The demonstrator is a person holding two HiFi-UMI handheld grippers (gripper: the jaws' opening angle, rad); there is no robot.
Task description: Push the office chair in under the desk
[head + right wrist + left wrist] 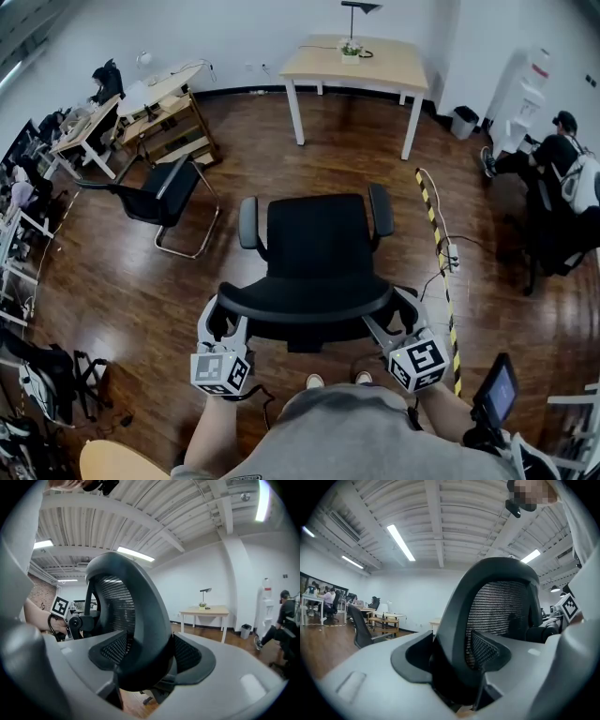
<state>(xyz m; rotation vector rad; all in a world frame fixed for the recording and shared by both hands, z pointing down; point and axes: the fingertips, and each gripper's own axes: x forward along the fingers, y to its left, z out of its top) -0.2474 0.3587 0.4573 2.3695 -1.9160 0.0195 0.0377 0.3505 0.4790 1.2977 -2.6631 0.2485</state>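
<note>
Presently, item by item.

Head view: office chair (319,246), black, mesh-backed, at frame centre on a wood floor (122,291). Its seat faces the desk (375,67) at upper centre, well apart from it, with nothing lying between. The left gripper (221,317) is at the lower-left end of the backrest rim (305,302), the right gripper (405,315) at its lower-right end. A yellow-and-black floor strip (437,234) runs down the right of the chair. A second black chair (161,195) stands at left, off the line to the desk.

Left gripper view: tongs pinching the rim's curved edge, which fills the gap between the pads. The mesh panel lies to the right of it.

Right gripper view: same condition, tongs clamped across the opposite edge of the rim. The desk shows at right centre, far off.

Handling, as judged: bulky, but presumably on castors, so likely light to push. The frame looks stiff and the mesh yielding, so the hold belongs on the hard rim, where it now is. So high a grip may tilt or swivel the chair; even pressure from both sides should keep it straight. The armrests (380,208) may meet the desk edge.
</note>
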